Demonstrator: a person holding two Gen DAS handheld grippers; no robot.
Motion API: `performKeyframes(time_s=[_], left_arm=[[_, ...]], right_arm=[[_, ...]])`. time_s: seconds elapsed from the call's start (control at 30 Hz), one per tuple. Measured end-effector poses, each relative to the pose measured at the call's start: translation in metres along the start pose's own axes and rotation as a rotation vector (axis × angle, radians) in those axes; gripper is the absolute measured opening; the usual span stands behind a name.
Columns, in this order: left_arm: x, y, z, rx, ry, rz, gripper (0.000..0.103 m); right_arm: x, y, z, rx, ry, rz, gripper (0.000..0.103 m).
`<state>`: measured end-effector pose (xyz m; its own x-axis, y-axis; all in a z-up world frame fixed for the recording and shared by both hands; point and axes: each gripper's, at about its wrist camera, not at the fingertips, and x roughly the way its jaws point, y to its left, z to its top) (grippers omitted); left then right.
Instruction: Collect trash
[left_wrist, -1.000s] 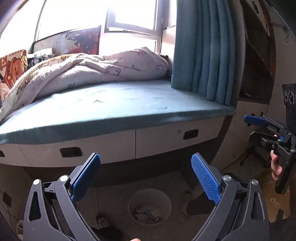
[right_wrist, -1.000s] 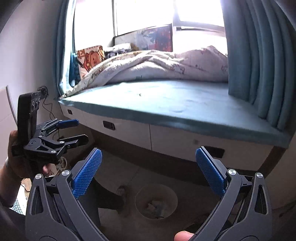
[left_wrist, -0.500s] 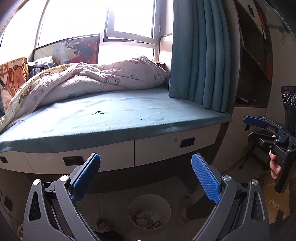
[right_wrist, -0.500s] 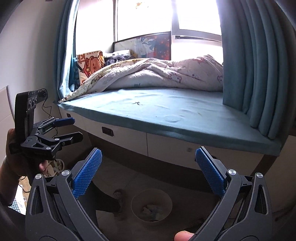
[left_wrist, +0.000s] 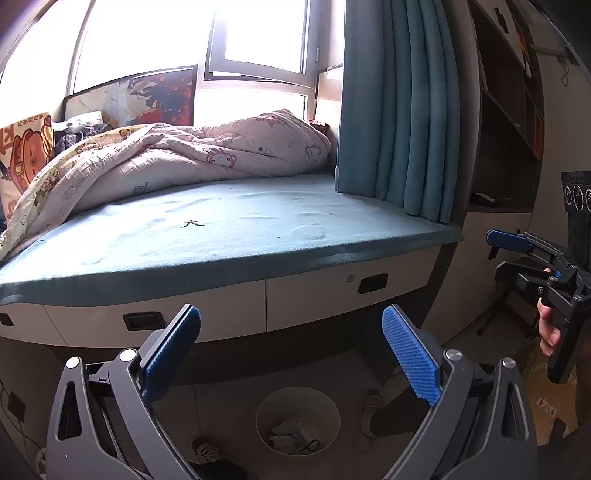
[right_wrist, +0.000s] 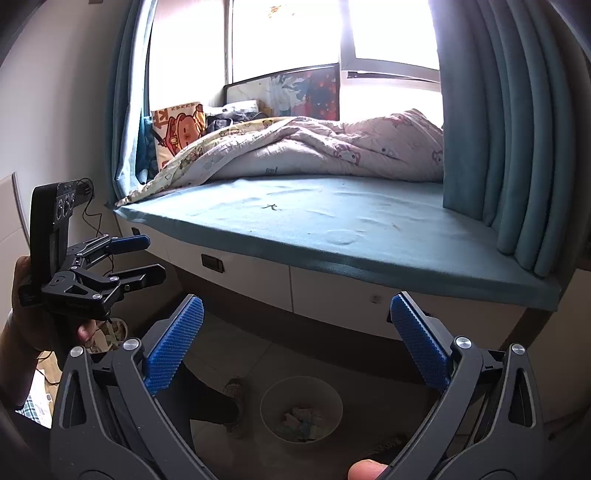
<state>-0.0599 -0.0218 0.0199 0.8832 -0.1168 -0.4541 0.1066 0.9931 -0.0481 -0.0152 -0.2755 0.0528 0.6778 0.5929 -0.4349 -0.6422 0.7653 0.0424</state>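
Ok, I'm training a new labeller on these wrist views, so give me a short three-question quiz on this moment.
1. True or false: the left gripper is clamped on a piece of trash.
2. Where does the waste bin stand? A) on the mattress B) on the floor in front of the bed drawers C) on the shelf behind the curtain
3. Fill in: the small dark scrap lies on the teal ___.

Key:
1. False. Its jaws stand wide apart with nothing between them, and so do those of the right gripper.
2. B. It already holds some crumpled litter.
3. Mattress, in front of the bunched quilt.
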Motion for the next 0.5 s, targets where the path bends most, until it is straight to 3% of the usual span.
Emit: performKeyframes(time_s=[0.1,0.3,0.5], left_arm=[[-0.001,-0.001,0.001,0.002,-0.004,-0.023,0.097],[0.005,-0.002,0.0,-0.004,0.009,0.031,0.097],[0.009,0.001,0.0,-0.019,0.017,0.031,0.097]], right_arm=[[0.001,-0.002,-0.002,0.007,0.003,-0.001,0.098],[0.002,-0.001,-0.004,0.013,0.008,0.0,0.098],[0.003,-0.005,-0.007,0.023,0.013,-0.005,0.098]])
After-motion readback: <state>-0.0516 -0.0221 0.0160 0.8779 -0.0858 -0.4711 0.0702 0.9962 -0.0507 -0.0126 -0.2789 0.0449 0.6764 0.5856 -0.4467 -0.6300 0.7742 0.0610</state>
